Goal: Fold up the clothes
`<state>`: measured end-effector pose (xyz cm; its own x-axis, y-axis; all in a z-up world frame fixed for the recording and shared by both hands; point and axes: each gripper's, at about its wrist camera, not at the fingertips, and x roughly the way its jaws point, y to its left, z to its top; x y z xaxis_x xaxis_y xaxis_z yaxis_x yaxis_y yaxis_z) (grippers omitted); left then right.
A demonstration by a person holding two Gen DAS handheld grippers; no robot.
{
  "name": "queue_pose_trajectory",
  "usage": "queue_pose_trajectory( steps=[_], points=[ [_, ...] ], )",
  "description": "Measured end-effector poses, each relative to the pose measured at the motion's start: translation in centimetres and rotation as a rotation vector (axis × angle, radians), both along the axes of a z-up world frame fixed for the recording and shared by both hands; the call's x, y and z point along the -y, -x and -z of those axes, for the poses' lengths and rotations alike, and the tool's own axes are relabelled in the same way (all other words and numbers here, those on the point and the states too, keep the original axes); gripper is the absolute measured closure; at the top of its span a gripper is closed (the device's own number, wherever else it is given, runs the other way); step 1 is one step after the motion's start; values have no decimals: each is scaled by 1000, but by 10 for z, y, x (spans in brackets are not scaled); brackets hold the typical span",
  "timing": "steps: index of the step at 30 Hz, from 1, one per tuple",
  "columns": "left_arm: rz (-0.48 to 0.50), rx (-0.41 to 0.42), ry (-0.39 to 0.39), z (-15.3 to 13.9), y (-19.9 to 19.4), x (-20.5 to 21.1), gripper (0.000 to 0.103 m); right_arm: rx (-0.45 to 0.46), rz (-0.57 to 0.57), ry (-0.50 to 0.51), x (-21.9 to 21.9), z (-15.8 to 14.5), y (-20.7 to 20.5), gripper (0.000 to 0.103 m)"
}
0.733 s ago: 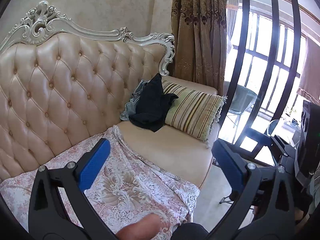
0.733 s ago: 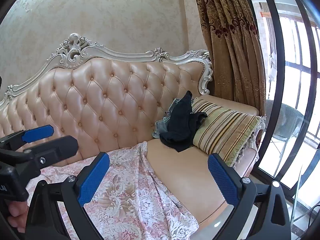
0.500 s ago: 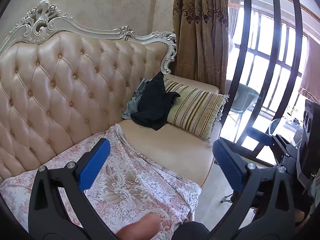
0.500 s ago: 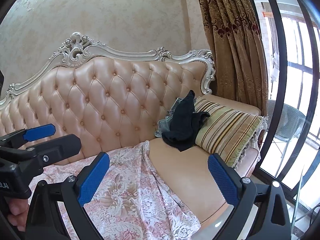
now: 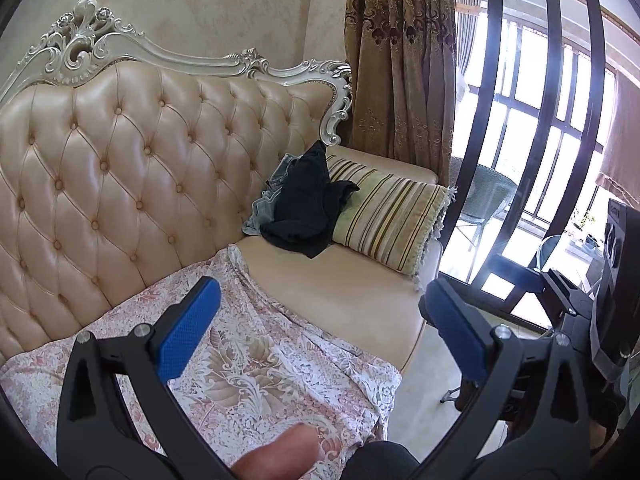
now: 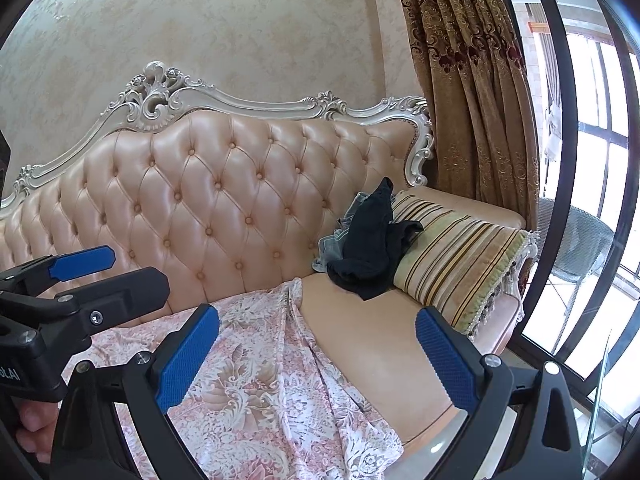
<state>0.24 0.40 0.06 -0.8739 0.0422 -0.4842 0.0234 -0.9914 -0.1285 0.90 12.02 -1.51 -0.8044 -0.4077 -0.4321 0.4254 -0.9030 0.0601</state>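
Observation:
A dark garment (image 5: 308,208) lies crumpled over a piece of blue denim (image 5: 269,200) at the far end of the sofa seat, leaning on a striped cushion (image 5: 388,220). The right wrist view shows the same dark garment (image 6: 372,244) and denim (image 6: 332,248). My left gripper (image 5: 320,328) is open and empty, well short of the pile, above a pink lace cover (image 5: 248,360). My right gripper (image 6: 316,356) is also open and empty, hovering over the cover's edge (image 6: 260,380). The left gripper (image 6: 136,274) shows at the left of the right wrist view.
The tufted leather sofa back (image 6: 224,208) with its carved white frame runs behind. A patterned curtain (image 5: 400,80) and tall dark-framed windows (image 5: 520,140) stand to the right. A wicker chair (image 5: 484,196) sits beyond the glass. Part of the person (image 5: 280,456) shows at the bottom edge.
Both views have drifted only slightly toward the sofa. The jaws stay wide apart and the clothes lie where they were.

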Motion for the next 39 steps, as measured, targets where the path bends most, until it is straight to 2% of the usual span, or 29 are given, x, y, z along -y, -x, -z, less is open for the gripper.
queue_pose_trajectory(
  steps=[39],
  points=[
    [-13, -4, 6, 2, -2, 4, 0, 4, -14, -9, 4, -1, -3, 3]
  ],
)
